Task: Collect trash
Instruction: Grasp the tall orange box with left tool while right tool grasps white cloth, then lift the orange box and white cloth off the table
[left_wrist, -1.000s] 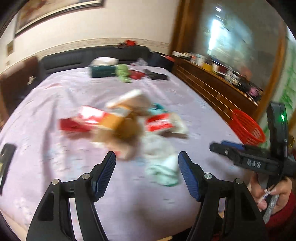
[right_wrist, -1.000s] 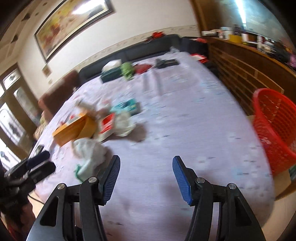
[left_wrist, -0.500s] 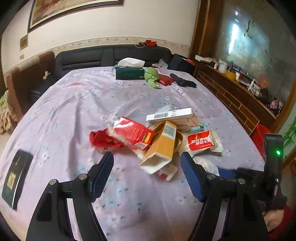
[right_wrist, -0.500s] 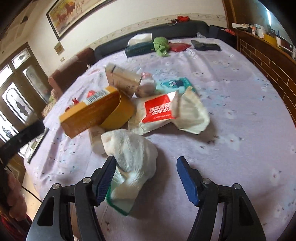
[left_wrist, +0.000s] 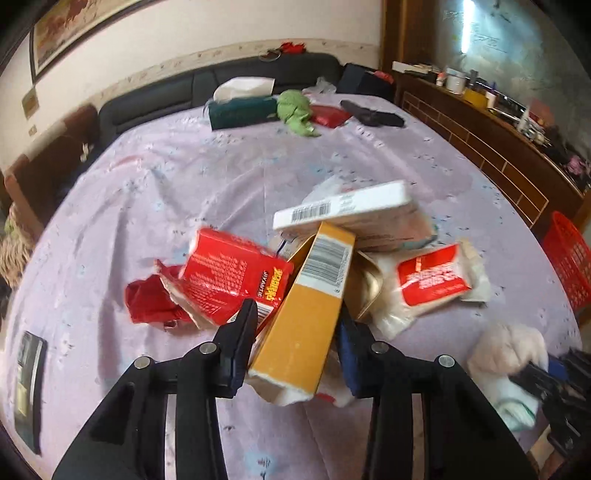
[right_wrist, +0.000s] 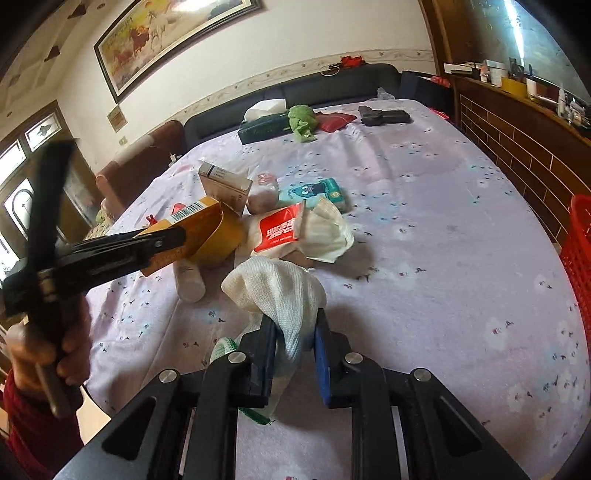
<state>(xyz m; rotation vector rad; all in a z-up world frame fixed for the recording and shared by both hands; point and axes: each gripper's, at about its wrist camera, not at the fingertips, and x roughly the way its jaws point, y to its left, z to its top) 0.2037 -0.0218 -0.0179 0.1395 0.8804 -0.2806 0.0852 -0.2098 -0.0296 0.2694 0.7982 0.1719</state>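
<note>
A heap of trash lies mid-table on the lilac cloth. My left gripper (left_wrist: 295, 332) is shut on a long yellow carton (left_wrist: 306, 314), which also shows in the right wrist view (right_wrist: 192, 221). Around it lie a red packet (left_wrist: 229, 280), a white box (left_wrist: 343, 210) and a red-and-white wipes pack (left_wrist: 436, 280). My right gripper (right_wrist: 295, 339) is shut on a white knitted glove (right_wrist: 284, 291), near the table's front edge. A red mesh basket (left_wrist: 567, 258) stands off the table's right side.
At the far end lie a green tissue box (right_wrist: 262, 123), a green cloth (right_wrist: 303, 118), a red pouch (right_wrist: 336, 120) and a black case (right_wrist: 384, 116). A dark phone (left_wrist: 27, 380) lies at the front left. A wooden sideboard (right_wrist: 524, 122) runs along the right.
Both grippers were open half a second ago. The left one has moved in and closed on the yellow carton; the right one has closed on the white glove.
</note>
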